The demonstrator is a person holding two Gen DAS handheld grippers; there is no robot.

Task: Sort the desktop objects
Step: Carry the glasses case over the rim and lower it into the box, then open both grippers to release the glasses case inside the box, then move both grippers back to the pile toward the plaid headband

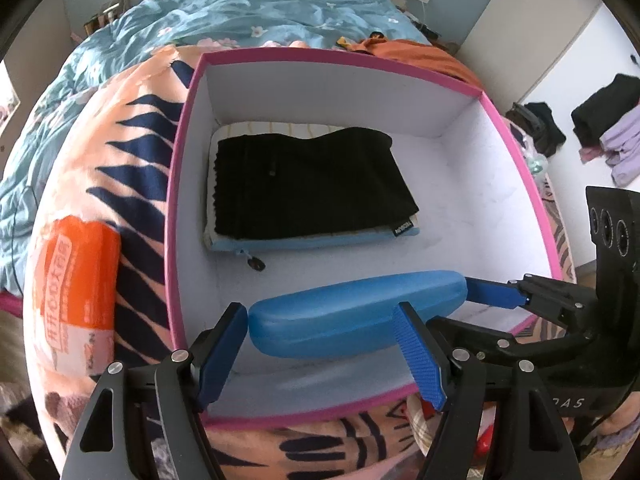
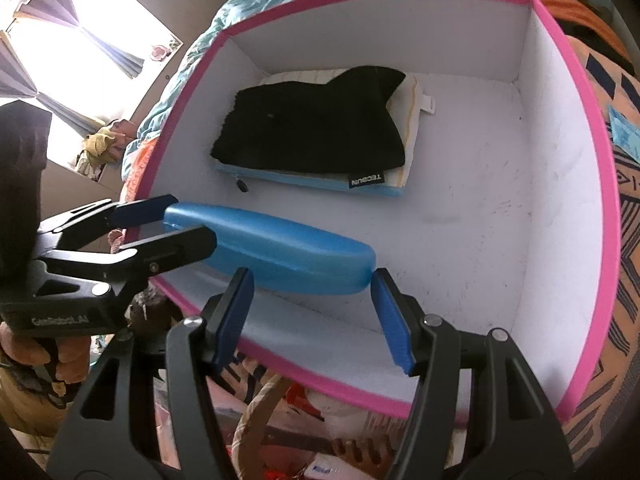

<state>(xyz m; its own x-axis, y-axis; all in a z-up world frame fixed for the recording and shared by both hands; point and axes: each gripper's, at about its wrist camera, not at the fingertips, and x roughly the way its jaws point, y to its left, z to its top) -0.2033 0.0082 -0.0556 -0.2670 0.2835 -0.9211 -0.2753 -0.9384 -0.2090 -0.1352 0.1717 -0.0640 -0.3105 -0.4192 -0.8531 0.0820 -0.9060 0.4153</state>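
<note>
Left gripper: jaws wide apart, nothing clamped between them. Right gripper: likewise spread wide and empty.

A blue glasses case lies crosswise just beyond both sets of fingertips, low inside the pink-rimmed box. One end sits beside the left gripper's left finger and the other beside the right gripper's right finger. Contact with the pads cannot be determined.

Further ahead, by the far wall, a black TECSUN pouch rests on a blue-edged zip pouch. An orange tissue pack lies outside the box, left of the left gripper.
</note>
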